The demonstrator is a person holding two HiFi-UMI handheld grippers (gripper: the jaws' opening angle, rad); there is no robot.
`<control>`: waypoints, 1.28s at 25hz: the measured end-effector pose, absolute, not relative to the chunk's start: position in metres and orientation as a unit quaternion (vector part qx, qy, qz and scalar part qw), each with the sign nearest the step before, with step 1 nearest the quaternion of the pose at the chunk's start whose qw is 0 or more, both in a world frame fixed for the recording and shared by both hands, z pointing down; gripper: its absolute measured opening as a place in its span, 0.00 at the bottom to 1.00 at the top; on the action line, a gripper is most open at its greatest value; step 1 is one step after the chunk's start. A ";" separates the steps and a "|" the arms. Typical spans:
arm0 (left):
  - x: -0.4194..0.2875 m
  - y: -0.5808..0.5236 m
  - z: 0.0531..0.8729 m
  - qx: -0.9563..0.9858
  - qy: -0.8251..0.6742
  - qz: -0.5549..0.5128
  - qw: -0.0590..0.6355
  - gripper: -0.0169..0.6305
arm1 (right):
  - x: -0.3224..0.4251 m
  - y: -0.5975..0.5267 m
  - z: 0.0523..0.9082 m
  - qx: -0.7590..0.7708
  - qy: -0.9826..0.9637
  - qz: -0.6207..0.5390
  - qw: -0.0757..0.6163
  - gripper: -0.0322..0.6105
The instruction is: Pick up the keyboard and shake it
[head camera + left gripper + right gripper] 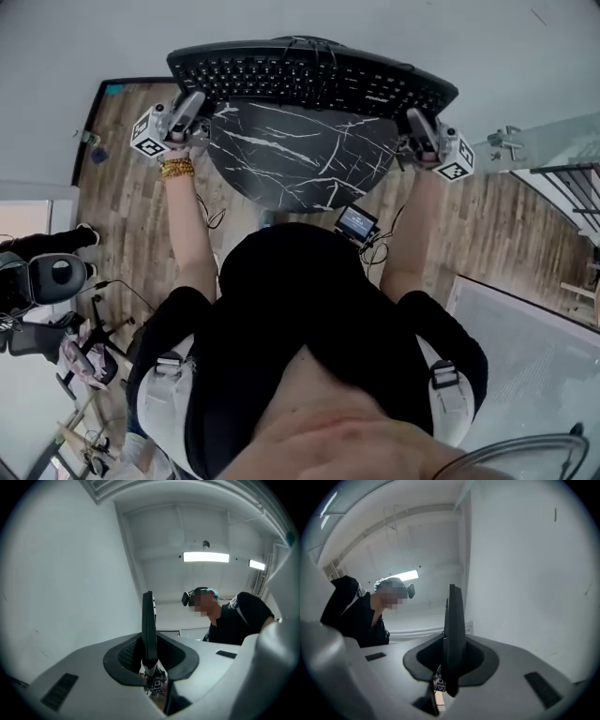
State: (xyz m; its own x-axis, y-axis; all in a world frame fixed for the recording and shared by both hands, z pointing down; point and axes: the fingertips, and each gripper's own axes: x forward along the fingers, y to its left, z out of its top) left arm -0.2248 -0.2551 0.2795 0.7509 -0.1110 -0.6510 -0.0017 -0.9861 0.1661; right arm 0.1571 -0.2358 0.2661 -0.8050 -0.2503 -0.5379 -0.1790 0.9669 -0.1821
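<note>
Two keyboard (309, 77) ends — one in left tongs (193, 101), one in right tongs (414, 119)

- No word or number is readable anywhere.
- The keyboard (309, 77) has a small white mark near its right end and white key legends, all too small to read.
- The marker cubes (148, 134) on the left gripper (192, 103) and the right gripper (417, 120) show only black-and-white square patterns.
- The small screen (356, 223) glows, but its content is illegible.

The black keyboard (309, 75) hangs in the air over the far edge of the dark marbled surface (300, 164), lengthwise, keys facing up.
</note>
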 end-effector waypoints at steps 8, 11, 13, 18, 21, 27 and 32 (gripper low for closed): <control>-0.239 -0.182 0.258 0.918 0.123 -0.371 -0.065 0.15 | 0.150 -0.176 0.234 0.035 0.955 0.021 0.295 0.18; -0.244 -0.172 0.260 0.916 0.137 -0.370 -0.078 0.16 | 0.147 -0.162 0.228 0.052 0.955 0.037 0.289 0.18; -0.246 -0.169 0.261 0.916 0.131 -0.371 -0.076 0.15 | 0.145 -0.156 0.227 0.050 0.957 0.044 0.281 0.18; -0.252 -0.162 0.262 0.917 0.114 -0.374 -0.072 0.16 | 0.141 -0.142 0.227 0.040 0.964 0.061 0.257 0.19; -0.253 -0.162 0.262 0.918 0.099 -0.377 -0.069 0.15 | 0.139 -0.141 0.228 0.023 0.966 0.062 0.251 0.19; -0.241 -0.227 0.265 0.904 -0.031 -0.424 0.035 0.14 | 0.144 -0.214 0.266 -0.123 0.946 -0.037 0.297 0.18; -0.243 -0.255 0.283 0.870 -0.070 -0.478 0.094 0.14 | 0.142 -0.242 0.306 -0.166 0.922 -0.114 0.330 0.18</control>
State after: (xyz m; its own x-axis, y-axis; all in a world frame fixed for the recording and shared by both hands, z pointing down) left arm -0.2433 -0.2552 0.2830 0.5325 -0.2121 -0.8194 -0.0324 -0.9725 0.2307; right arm 0.1415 -0.2419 0.3057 -0.7267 -0.3820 -0.5710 -0.2312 0.9187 -0.3204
